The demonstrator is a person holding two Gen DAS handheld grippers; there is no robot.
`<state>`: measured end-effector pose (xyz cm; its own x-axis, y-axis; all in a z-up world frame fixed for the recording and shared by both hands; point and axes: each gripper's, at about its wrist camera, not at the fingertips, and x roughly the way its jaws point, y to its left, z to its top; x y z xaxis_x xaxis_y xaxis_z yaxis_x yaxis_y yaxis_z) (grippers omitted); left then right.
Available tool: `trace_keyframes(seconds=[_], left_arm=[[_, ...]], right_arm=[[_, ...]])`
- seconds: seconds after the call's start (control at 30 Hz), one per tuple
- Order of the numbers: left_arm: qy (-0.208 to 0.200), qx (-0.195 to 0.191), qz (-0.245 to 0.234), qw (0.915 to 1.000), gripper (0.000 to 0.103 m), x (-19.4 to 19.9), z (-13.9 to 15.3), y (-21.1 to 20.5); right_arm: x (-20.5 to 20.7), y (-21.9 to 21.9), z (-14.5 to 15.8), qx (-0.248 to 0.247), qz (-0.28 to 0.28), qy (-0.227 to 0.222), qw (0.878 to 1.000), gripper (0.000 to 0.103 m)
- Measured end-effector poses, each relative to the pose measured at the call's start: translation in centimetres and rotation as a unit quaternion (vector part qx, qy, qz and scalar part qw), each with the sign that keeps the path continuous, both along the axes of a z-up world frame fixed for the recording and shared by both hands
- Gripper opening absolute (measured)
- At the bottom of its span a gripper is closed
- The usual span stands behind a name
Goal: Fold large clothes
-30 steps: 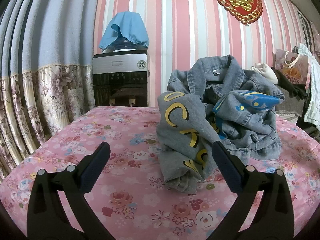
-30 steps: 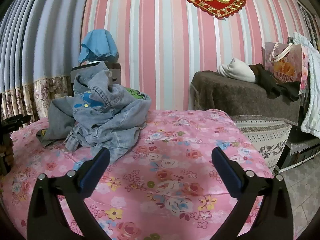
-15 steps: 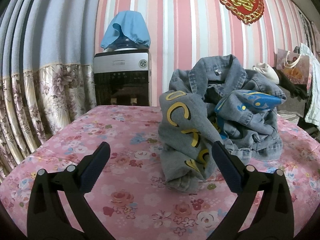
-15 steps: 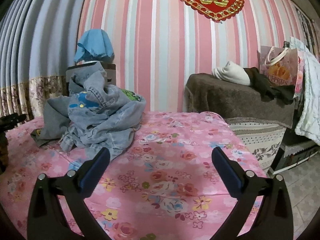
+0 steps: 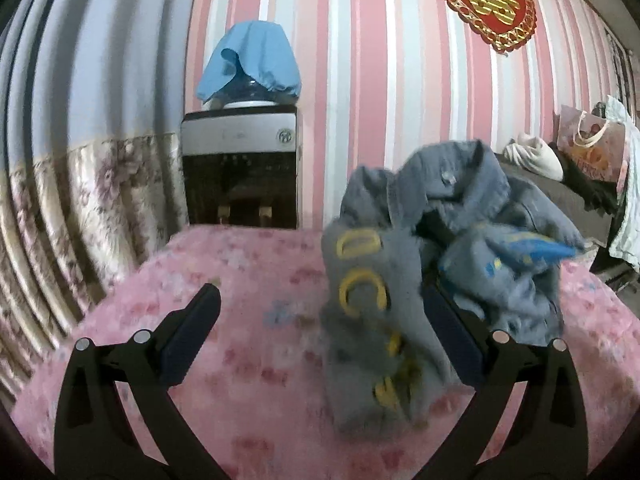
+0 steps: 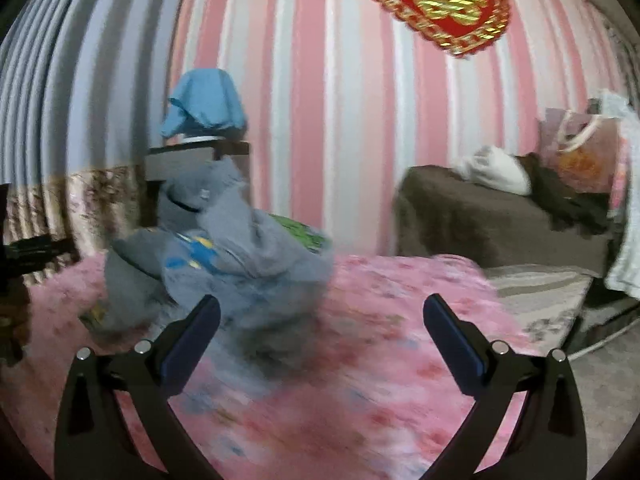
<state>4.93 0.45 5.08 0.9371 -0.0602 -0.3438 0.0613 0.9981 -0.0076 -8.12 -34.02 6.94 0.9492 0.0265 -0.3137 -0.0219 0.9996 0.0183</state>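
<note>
Black tongs (image 5: 320, 304) — blue pads (image 5: 192, 332), silver screws (image 5: 141, 336)

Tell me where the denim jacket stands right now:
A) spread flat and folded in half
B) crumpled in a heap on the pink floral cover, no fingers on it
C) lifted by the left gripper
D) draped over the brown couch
B: the denim jacket lies bunched up on the pink floral cover, and both the left gripper and the right gripper are open and hold nothing.

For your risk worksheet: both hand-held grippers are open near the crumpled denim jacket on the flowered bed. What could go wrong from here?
1. The denim jacket is bunched, so the left hand-held gripper may pinch several layers.
2. The floral cover could get caught with it.
3. Both views are blurred, so aim may suffer.
</note>
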Motion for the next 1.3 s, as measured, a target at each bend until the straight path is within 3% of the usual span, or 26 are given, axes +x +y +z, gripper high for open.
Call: trace_keyframes(seconds=[0.23,0.4,0.6,0.63,0.67,0.7,0.73,0.83,0.93,1.17,1.2,1.23,1.27,1.3], left_arm=[[0.004,0.030,-0.010,0.9995,0.100,8.2,1.6,-1.6],[0.014,0.055,-0.045,0.9974,0.100,13.3,2.3,-3.8],[0.049,0.141,-0.067,0.9864,0.100,18.7,0.1,-7.8],[0.062,0.155,-0.068,0.9836,0.100,19.4,-0.6,-8.0],[0.067,0.161,-0.068,0.9823,0.100,19.8,-1.2,-7.8],[0.069,0.162,-0.072,0.9818,0.100,19.9,-1.6,-7.5],[0.071,0.161,-0.077,0.9814,0.100,20.1,-2.2,-7.0],[0.085,0.143,-0.099,0.9810,0.100,20.6,-3.3,-5.5],[0.087,0.121,-0.123,0.9813,0.100,21.2,-3.1,-4.5],[0.068,0.121,-0.167,0.9761,0.100,22.2,-2.4,-5.9],[0.071,0.110,-0.179,0.9751,0.096,22.6,-2.0,-5.8],[0.074,0.099,-0.193,0.9733,0.080,22.9,-1.5,-5.7],[0.080,0.088,-0.206,0.9713,0.073,23.2,-1.0,-5.6],[0.083,0.079,-0.217,0.9694,0.053,23.4,-0.4,-5.6]], right_arm=[[7.1,3.1,-0.6,0.026,0.036,0.031,0.999,0.101],[11.2,4.3,-1.3,0.044,0.043,0.049,0.997,0.101],[15.0,4.6,-2.5,0.052,0.033,0.077,0.995,0.099],[15.6,4.3,-2.8,0.053,0.026,0.086,0.995,0.095],[15.9,3.7,-2.9,0.058,0.026,0.088,0.994,0.074],[16.3,3.3,-3.0,0.057,0.021,0.088,0.994,0.034],[16.9,2.5,-3.0,0.046,0.001,0.095,0.994,0.020],[18.6,0.1,-3.2,0.065,0.002,0.108,0.992,0.019],[19.7,-1.5,-2.6,0.047,0.001,0.097,0.994,0.018],[21.2,-4.9,0.0,0.037,-0.010,0.063,0.997,0.013],[21.4,-5.0,0.3,0.036,-0.009,0.058,0.998,0.013],[21.6,-5.3,0.7,0.034,-0.007,0.054,0.998,0.013],[21.9,-5.5,1.2,0.030,-0.007,0.048,0.998,0.013],[22.0,-5.7,1.7,0.029,-0.005,0.041,0.999,0.012]])
